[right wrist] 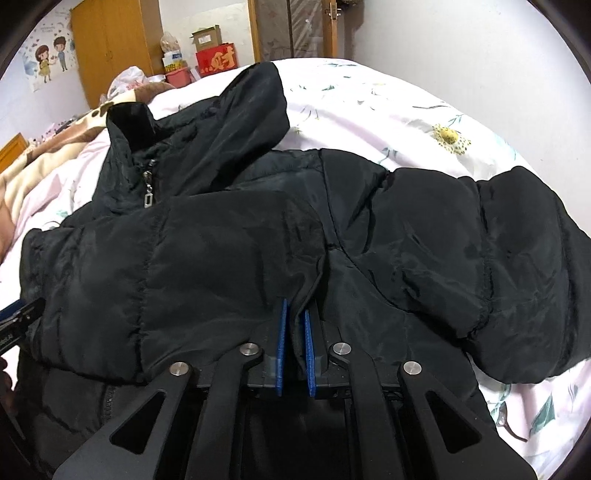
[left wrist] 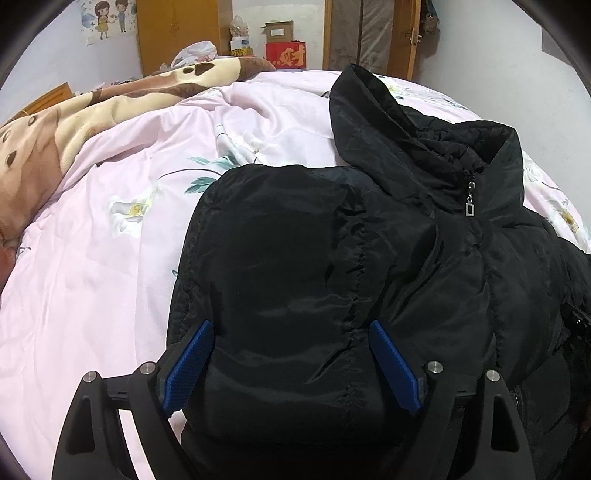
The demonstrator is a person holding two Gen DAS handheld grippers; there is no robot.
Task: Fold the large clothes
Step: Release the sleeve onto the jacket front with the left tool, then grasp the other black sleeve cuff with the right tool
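Observation:
A black padded jacket (left wrist: 369, 240) with a hood and a silver zip pull (left wrist: 470, 205) lies on the pink floral bedspread (left wrist: 92, 258). One sleeve is folded across its chest. My left gripper (left wrist: 291, 328) is open, its blue pads on either side of the folded sleeve's padded end. In the right wrist view the jacket (right wrist: 258, 240) fills the middle, its other sleeve (right wrist: 517, 277) spread out to the right. My right gripper (right wrist: 294, 314) is shut on a fold of the jacket's fabric.
A brown and cream blanket (left wrist: 55, 122) is bunched at the far left of the bed. Wooden wardrobes (left wrist: 177, 33), a red box (left wrist: 286, 55) and cardboard boxes stand behind the bed. The bedspread also shows to the right (right wrist: 406, 103).

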